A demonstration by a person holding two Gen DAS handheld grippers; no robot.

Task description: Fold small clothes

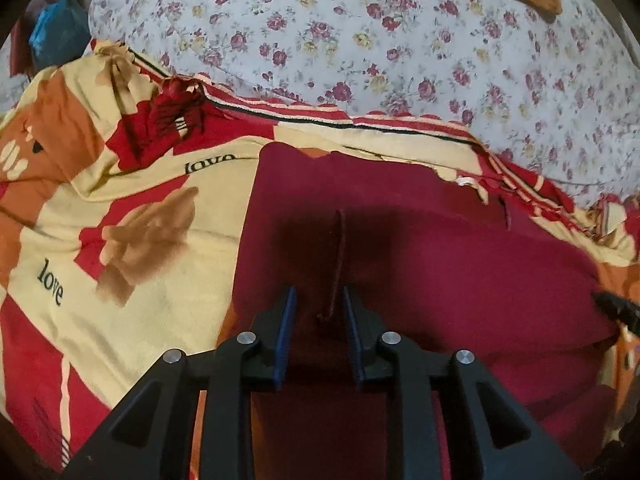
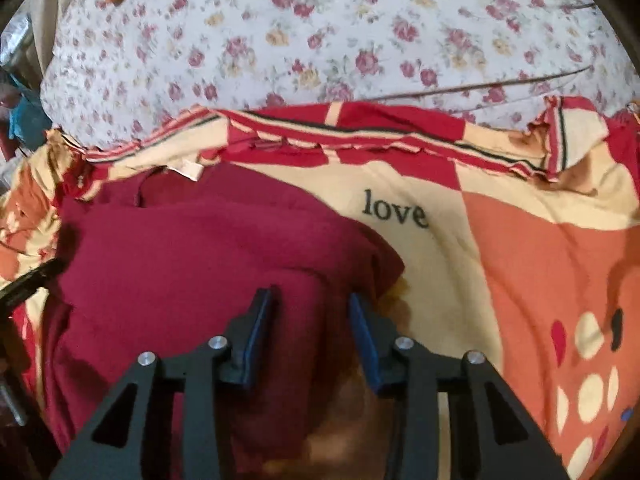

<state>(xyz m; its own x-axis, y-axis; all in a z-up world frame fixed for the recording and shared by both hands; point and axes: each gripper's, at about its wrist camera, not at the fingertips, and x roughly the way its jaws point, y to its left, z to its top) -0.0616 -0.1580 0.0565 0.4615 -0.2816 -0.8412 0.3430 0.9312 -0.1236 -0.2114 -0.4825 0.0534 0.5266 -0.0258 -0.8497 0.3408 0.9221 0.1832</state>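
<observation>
Maroon garment (image 1: 420, 248) flat on bedspread (image 1: 140, 208), against floral pillow (image 1: 360, 32). Soft, light, limp knit; likely to sag and drag when lifted. Best hold: hem or corner, both layers pinched. Count: one garment, one bedspread, one pillow, two claws. Left claw (image 1: 319, 300) spread over centre seam, pinching nothing. Right claw (image 2: 312, 300) spread astride garment's right edge.

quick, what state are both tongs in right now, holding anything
left tongs: slightly open, holding nothing, over the red garment
right tongs: open, holding nothing, over the garment's edge
</observation>
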